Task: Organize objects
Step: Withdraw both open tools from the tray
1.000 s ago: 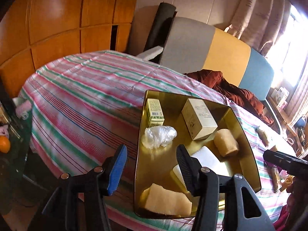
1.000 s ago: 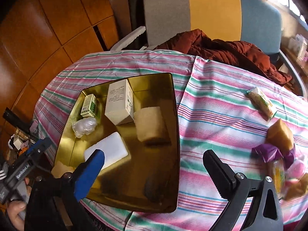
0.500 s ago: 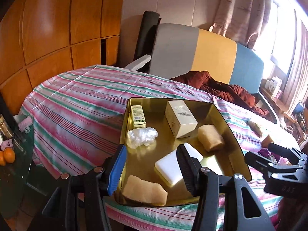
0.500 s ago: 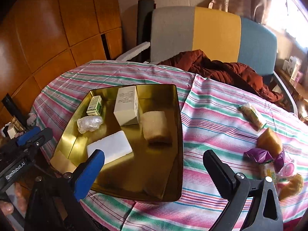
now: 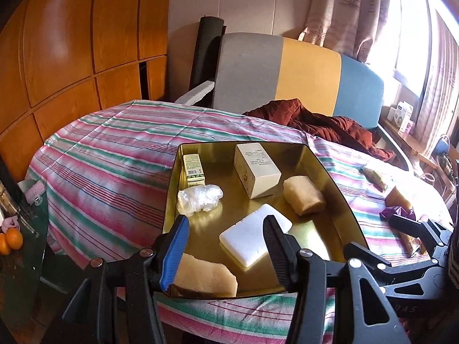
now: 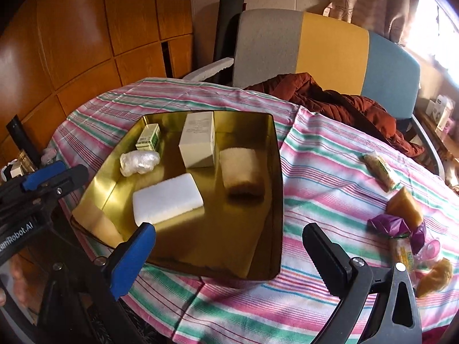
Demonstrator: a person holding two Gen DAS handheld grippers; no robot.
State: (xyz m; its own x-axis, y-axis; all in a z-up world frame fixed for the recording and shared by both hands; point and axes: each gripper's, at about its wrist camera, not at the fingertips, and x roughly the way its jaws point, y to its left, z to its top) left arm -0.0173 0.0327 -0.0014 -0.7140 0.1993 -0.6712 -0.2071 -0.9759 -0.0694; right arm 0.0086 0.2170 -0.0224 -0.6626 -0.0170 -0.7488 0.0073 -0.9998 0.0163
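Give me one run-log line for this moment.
left gripper: open, empty | right gripper: open, empty | gold tray: six items | snacks: outside tray, on striped cloth

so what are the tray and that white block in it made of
The tray looks like thin metal with a polished gold finish: its floor mirrors the things on it. The white block seems to be foam or sponge: matte, finely grainy, with rounded corners; a soap bar can't be ruled out.
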